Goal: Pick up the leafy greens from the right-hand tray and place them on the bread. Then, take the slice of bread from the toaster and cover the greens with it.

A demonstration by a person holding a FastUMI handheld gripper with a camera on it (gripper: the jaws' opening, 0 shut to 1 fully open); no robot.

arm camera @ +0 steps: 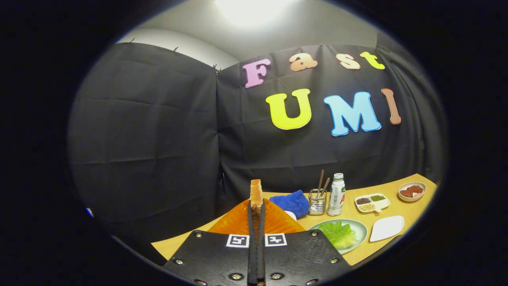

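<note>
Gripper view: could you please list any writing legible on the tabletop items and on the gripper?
White plastic bottle with green cap: label too blurred to read.
Two square black-and-white markers on the gripper: patterns, no words.
The gripper's fingers are shut on the toasted bread slice: no text.

Camera rides gripper; faces forward, level, along jaws; table near.

The bread slice is standing edge-up between the claw fingers. To its right, greens are lying on a plate on the tabletop, a bottle standing behind.
</note>
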